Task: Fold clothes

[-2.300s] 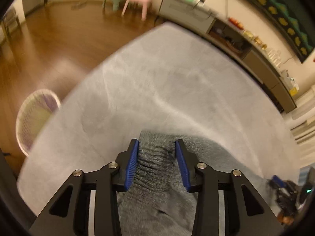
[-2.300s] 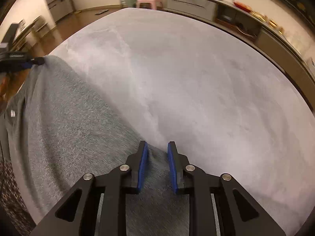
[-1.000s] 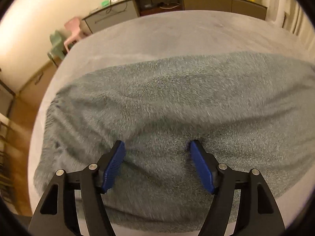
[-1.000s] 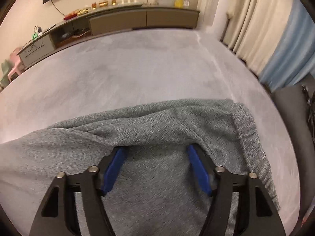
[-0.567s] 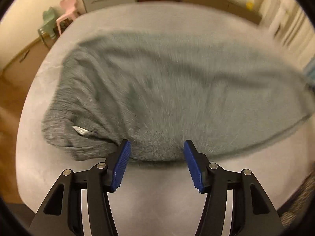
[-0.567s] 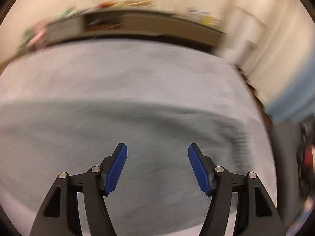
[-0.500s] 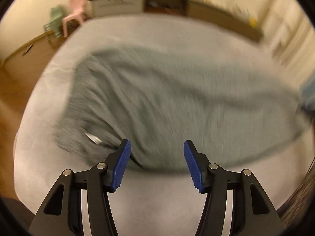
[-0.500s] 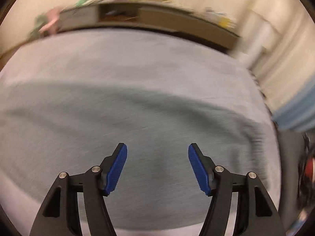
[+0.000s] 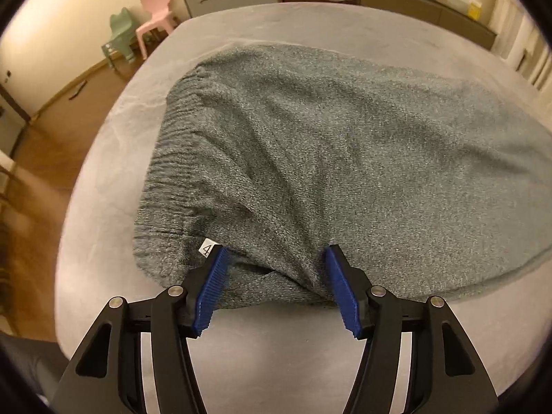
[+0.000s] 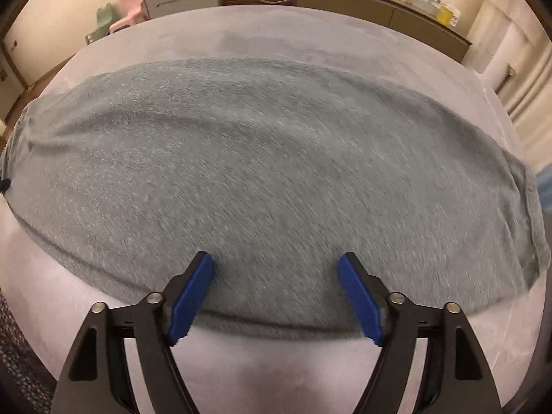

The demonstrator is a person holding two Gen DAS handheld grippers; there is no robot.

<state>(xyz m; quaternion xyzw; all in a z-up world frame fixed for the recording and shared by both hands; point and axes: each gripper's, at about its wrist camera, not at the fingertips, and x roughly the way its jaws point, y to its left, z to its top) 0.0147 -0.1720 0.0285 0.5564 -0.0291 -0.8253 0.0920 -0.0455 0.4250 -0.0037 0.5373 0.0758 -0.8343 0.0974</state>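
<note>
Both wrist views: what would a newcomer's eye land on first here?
The grey knit garment spread wide across the pale grey bed fills both views. In the left wrist view, a small white tag sits by its ribbed waistband, beside the left tool. The right tool hangs over the garment's near edge, jaws opening.

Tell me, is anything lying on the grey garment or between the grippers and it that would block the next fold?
Nothing visible does. The garment lies spread on the bed with nothing on top. The left gripper is open over its near edge by the small tag; the right gripper's jaws are opening just above the cloth.
</note>
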